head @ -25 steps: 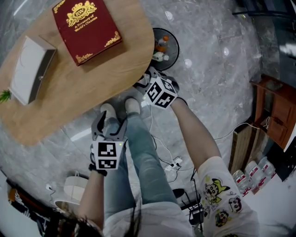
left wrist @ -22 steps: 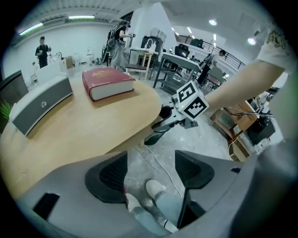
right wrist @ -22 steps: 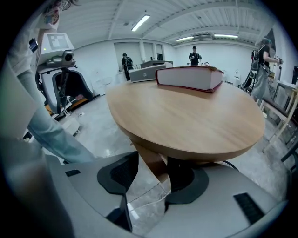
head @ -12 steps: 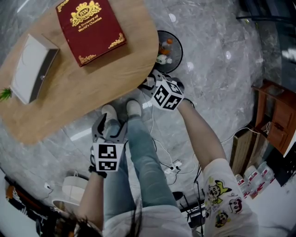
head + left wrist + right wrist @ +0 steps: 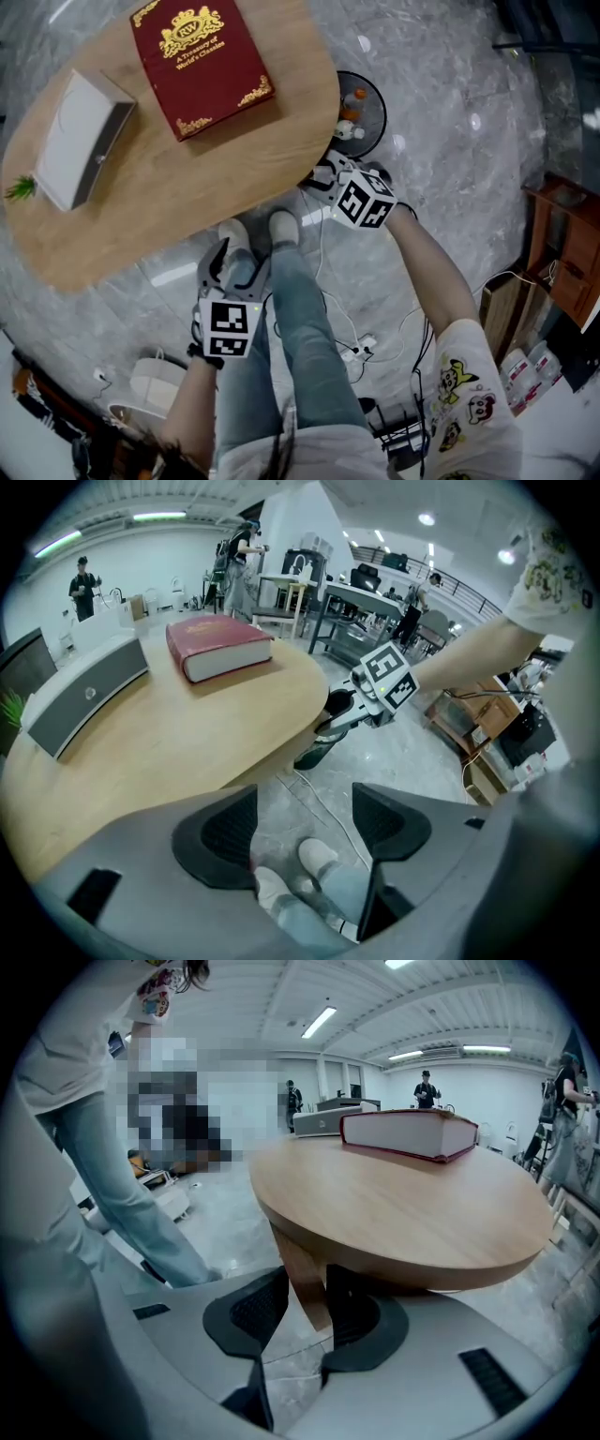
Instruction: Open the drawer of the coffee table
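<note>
The oval wooden coffee table point(image 5: 187, 187) carries a red book point(image 5: 208, 61) and a grey-white box point(image 5: 80, 141). No drawer front shows in any view. My right gripper point(image 5: 323, 176) reaches under the table's near right edge. In the right gripper view its jaws point(image 5: 305, 1297) are closing around a wooden piece point(image 5: 302, 1274) that hangs below the top; the piece fills the gap, and no firm pinch shows. My left gripper point(image 5: 239, 262) hangs open over the person's shoes point(image 5: 319, 860), apart from the table, with nothing between its pads.
A round black tray with small bottles point(image 5: 361, 112) sits on the marble floor just beyond the right gripper. Cables and a power strip point(image 5: 352, 342) lie by the person's legs. A wooden cabinet point(image 5: 562, 244) stands at the right, a white object point(image 5: 155, 384) at lower left.
The right gripper's marker cube has rolled a little while staying at the table's edge. The left gripper has kept still. The head view has shifted slightly.
</note>
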`<state>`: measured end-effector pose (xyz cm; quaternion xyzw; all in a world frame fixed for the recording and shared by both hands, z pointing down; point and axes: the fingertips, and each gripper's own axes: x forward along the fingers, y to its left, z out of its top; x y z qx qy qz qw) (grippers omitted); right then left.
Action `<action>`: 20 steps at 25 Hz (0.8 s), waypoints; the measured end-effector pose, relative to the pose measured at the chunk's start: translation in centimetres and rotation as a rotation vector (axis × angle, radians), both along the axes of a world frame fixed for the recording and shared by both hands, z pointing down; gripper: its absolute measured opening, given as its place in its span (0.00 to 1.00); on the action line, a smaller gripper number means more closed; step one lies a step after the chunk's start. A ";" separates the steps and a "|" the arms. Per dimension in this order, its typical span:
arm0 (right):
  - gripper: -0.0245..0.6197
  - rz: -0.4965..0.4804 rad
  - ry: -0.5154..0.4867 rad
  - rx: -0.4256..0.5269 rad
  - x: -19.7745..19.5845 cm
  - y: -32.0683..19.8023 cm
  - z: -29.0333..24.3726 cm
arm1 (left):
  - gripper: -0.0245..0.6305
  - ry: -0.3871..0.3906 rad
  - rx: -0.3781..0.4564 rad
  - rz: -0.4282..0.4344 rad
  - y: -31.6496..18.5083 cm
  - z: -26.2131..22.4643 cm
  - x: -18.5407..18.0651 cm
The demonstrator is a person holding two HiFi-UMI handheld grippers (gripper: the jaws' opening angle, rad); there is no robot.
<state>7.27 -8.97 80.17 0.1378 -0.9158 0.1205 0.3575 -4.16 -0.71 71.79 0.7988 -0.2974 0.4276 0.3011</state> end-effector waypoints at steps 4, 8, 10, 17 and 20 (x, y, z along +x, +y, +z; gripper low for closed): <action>0.16 -0.223 0.069 0.058 0.1 2.6 -0.4 | 0.51 0.003 0.004 0.004 0.0 0.0 0.1; 0.15 -0.291 0.113 0.097 -0.1 3.4 -0.5 | 0.51 -0.030 0.026 -0.003 -0.5 0.5 -0.6; 0.15 -0.306 0.125 0.110 0.1 3.6 -0.5 | 0.51 -0.068 0.045 0.026 -0.6 0.7 -0.9; 0.14 -0.387 0.169 0.141 0.1 3.7 -0.5 | 0.51 -0.248 0.103 0.253 -1.0 2.8 -2.8; 0.14 -0.398 0.173 0.148 0.1 3.7 -0.7 | 0.51 -0.318 0.119 0.359 -0.6 3.7 -3.2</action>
